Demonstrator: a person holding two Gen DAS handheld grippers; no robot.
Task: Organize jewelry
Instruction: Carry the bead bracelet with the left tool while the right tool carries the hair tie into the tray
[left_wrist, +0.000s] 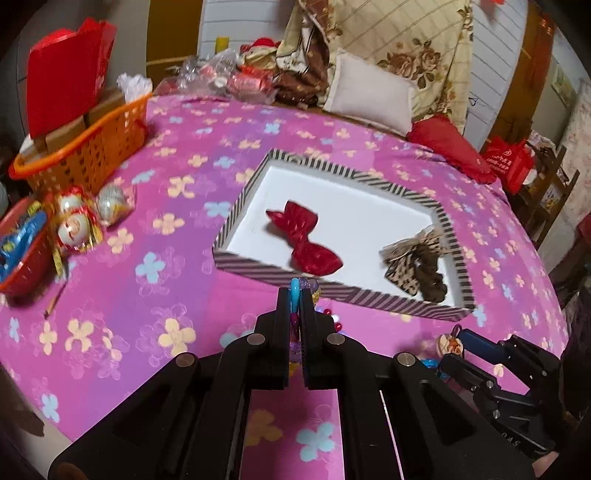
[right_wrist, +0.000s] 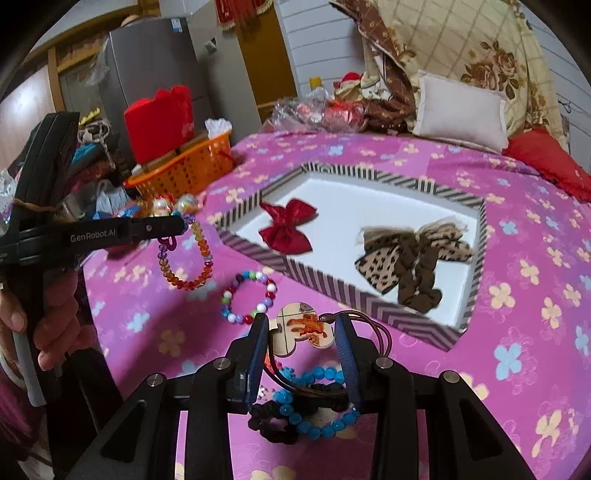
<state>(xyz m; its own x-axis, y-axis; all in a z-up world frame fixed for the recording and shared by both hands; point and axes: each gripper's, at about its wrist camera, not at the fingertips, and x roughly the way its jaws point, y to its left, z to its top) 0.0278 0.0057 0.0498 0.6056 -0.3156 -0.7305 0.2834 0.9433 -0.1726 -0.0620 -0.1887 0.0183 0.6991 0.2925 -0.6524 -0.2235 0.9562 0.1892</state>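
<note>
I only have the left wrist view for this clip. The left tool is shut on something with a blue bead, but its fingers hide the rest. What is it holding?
Observer: From the right wrist view, a whole bracelet of orange, red and purple faceted beads hangs as a loop from the left tool.
Operator: And the right tool? It's tiny at the edge of my view.
Observer: The right tool is shut on a flat wooden charm with a cartoon print; a brown elastic cord is attached to it.
Operator: Anything uncollected that I can't see?
Observer: Yes, a black scrunchie lies on the bedspread below the right tool, against a blue bead bracelet.
</note>
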